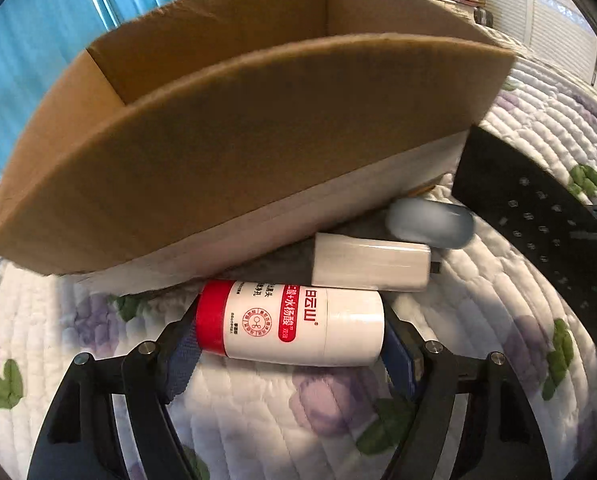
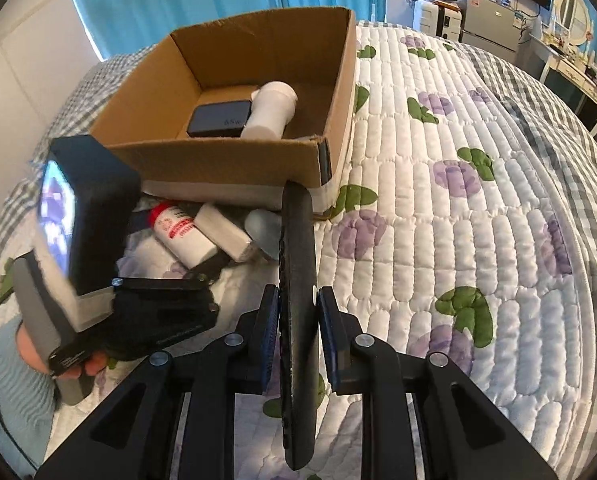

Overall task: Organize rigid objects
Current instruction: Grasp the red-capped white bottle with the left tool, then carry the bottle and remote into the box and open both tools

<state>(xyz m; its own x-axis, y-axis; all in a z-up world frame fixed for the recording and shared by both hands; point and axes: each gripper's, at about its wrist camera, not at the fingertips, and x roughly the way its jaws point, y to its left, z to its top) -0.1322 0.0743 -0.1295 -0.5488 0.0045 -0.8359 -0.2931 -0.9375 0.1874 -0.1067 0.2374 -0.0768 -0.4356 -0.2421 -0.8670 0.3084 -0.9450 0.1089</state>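
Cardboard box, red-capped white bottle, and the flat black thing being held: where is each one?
Cardboard box (image 2: 234, 156): right wrist view, on its near outer wall.
Red-capped white bottle (image 1: 298, 326): left wrist view, on its labelled body.
Flat black thing (image 2: 296, 280): right wrist view, on its thin edge above the right gripper.

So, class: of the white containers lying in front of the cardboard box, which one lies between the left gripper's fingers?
The red-capped white bottle, with red label printing. The plain white container lies behind it, nearer the cardboard box.
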